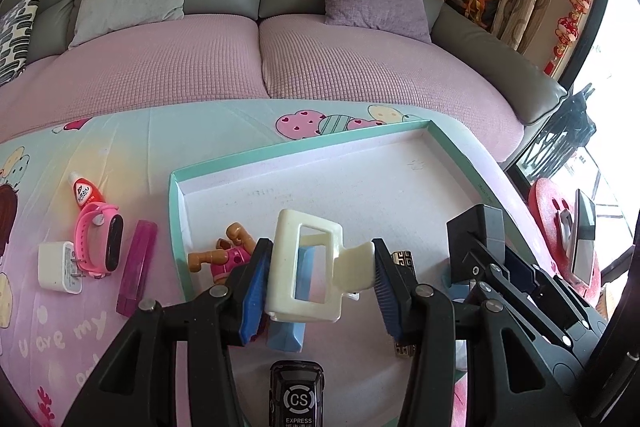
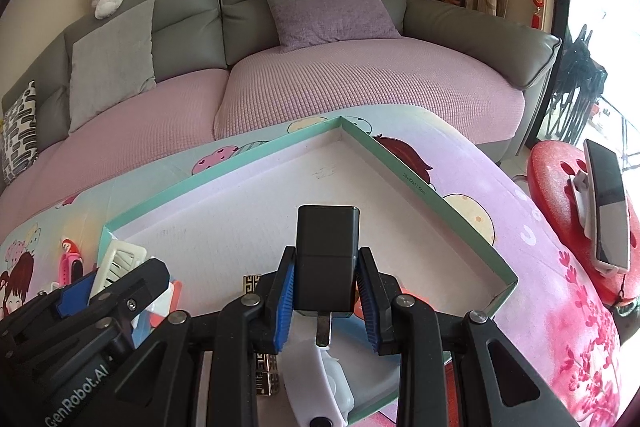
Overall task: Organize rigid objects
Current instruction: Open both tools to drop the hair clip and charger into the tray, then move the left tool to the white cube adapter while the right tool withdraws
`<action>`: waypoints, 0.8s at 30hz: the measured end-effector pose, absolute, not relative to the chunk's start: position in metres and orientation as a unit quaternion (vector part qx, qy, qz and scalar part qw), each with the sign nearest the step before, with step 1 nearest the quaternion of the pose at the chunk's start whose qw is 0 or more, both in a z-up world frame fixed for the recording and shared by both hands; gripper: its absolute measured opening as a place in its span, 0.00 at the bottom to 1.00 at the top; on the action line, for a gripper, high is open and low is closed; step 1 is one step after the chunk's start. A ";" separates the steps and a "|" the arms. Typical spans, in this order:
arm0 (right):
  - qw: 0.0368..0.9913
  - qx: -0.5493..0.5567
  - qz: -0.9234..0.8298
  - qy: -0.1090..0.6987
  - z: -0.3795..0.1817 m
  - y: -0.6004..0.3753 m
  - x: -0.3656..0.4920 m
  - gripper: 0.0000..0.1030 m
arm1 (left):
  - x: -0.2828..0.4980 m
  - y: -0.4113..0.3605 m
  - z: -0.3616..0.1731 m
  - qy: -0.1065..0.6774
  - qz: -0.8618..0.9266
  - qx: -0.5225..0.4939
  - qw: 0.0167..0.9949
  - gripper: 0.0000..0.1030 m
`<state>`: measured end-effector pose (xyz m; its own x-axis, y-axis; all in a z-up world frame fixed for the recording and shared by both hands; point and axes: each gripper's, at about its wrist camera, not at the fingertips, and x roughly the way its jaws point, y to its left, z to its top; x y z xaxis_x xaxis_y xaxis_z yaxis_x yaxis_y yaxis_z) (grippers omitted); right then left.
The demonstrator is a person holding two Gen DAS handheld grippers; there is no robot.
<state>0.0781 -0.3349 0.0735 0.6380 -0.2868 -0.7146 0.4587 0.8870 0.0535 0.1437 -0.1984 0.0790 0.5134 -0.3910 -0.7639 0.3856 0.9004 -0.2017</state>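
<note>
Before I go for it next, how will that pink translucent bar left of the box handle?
The pink translucent bar looks like rigid plastic, so probably stiff and light. Its glossy faces may slip between fingers. It lies flat on the cloth and seems flat-sided, so a push should slide it, not roll it.

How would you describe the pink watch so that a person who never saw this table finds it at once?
Start from the shallow green-edged tray on the cartoon tablecloth and look to its left, outside it. There four small things lie close together: the watch is between a white plug and a purple bar. It alone has a pink strap and a dark oval face.
</note>
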 end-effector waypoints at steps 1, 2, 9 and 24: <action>0.897 0.116 -0.207 0.373 0.073 -0.334 0.079 0.30 | 0.144 -0.197 0.080 0.441 -0.221 -0.003 0.870 0.48; 0.897 0.116 -0.206 0.374 0.073 -0.334 0.079 0.30 | 0.144 -0.195 0.081 0.441 -0.219 -0.004 0.871 0.49; 0.895 0.112 -0.203 0.382 0.071 -0.330 0.081 0.31 | 0.145 -0.181 0.092 0.434 -0.212 -0.015 0.875 0.49; 0.902 0.099 -0.192 0.373 0.079 -0.315 0.085 0.56 | 0.155 -0.144 0.099 0.429 -0.167 -0.051 0.886 0.62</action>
